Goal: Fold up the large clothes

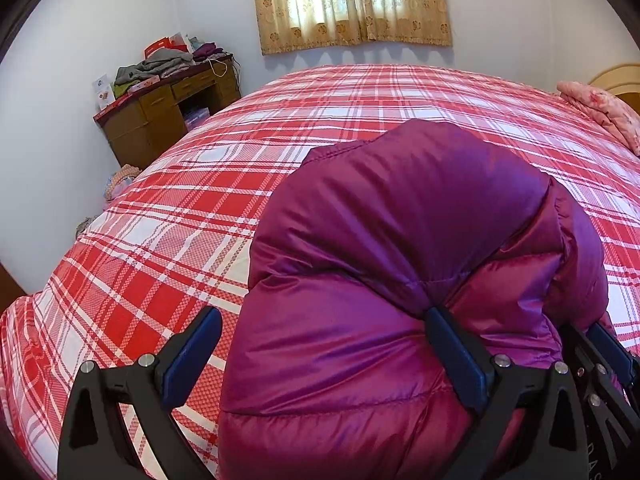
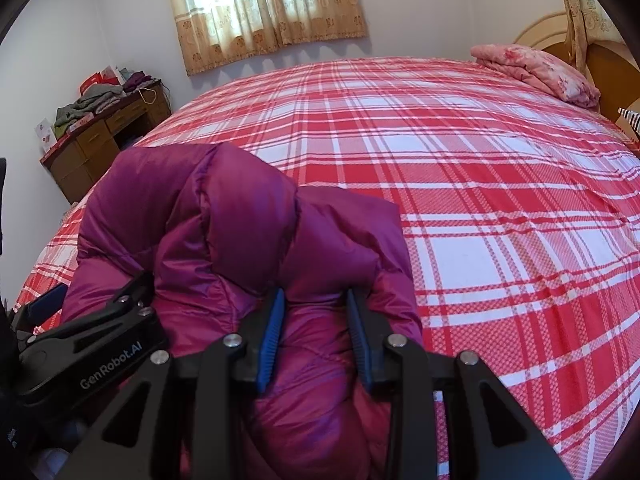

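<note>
A puffy magenta down jacket (image 1: 400,240) lies bunched on the near part of the red plaid bed (image 1: 180,220); it also shows in the right wrist view (image 2: 224,232). My left gripper (image 1: 320,320) is wide open, its right finger pressed into the jacket and its left finger over the bedsheet. My right gripper (image 2: 316,300) is closed on a thick fold of the jacket between its blue pads (image 2: 272,332). The left gripper's body shows at the left in the right wrist view (image 2: 80,344), close beside the right one. The jacket's far side is hidden.
The plaid bed (image 2: 480,200) stretches far beyond the jacket. A folded pink quilt (image 2: 536,72) lies by the wooden headboard (image 2: 600,64) at the far right. A wooden desk (image 1: 160,116) piled with clothes stands by the left wall. A curtained window (image 1: 352,4) is behind.
</note>
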